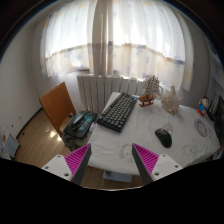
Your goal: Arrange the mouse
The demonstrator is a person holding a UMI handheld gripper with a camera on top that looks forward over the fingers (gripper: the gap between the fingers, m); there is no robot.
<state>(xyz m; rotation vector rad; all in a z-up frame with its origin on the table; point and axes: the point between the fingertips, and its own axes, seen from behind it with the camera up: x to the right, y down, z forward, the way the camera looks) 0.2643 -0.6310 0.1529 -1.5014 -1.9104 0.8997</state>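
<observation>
A dark mouse (163,137) lies on the white table (120,145), to the right of a black keyboard (117,111) that runs slantwise toward the window. My gripper (112,160) hovers high above the table's near edge, well short of the mouse, which sits ahead and to the right of the right finger. Both magenta pads (78,160) stand wide apart with only the tabletop showing between them. The gripper is open and holds nothing.
A model ship (150,92) and a pale figurine (170,100) stand at the table's far side. A round dish (201,128) rests at the right. A wooden board (57,104) and a dark chair (79,127) stand to the left, a radiator (100,92) under the curtained window.
</observation>
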